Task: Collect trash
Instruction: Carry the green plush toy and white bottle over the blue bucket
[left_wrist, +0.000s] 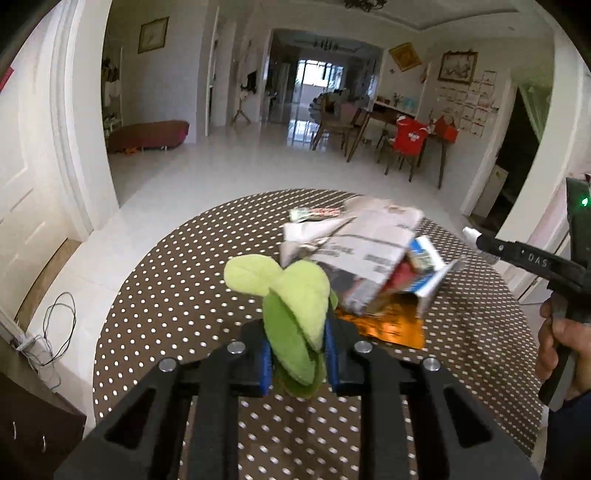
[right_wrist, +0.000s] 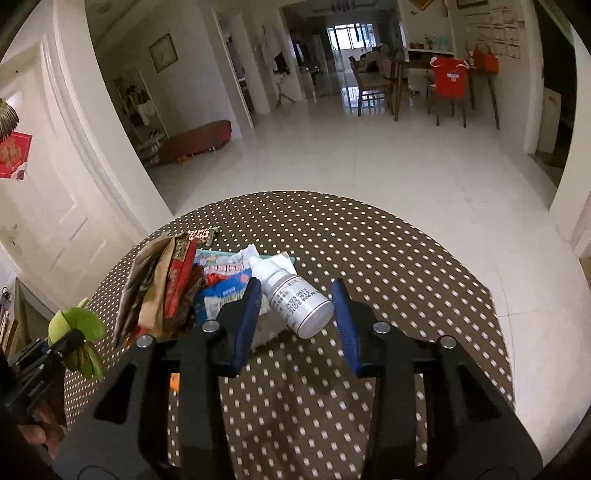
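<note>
above a round polka-dot table (right_wrist: 388, 258), two pairs of fingers at work on the trash; left gripper (left_wrist: 297, 356) clamped on a green plush leaf toy (left_wrist: 291, 306), blue pads pressed into its stem, toy upright and clear of the table; right gripper (right_wrist: 295, 325) set around a small white dropper bottle (right_wrist: 291, 291), tilted with cap away from the camera, left pad against its side, right pad just beside its base, contact there not clear enough to call; bottle apparently lifted, though hard to tell; heap of wrappers and a torn carton (left_wrist: 373, 258) lying on the table between and beyond the two tools, an orange foil packet (left_wrist: 384, 326) flat beneath it.

best done by keeping the squeeze steady on both, raising each straight off the cloth before carrying, and watching the smooth bottle for slip, likely the weaker hold; soft toy likely to stay put.

both tools angled downward toward the table; a hand (left_wrist: 554, 350) wrapped round the right tool's handle at the frame edge.
</note>
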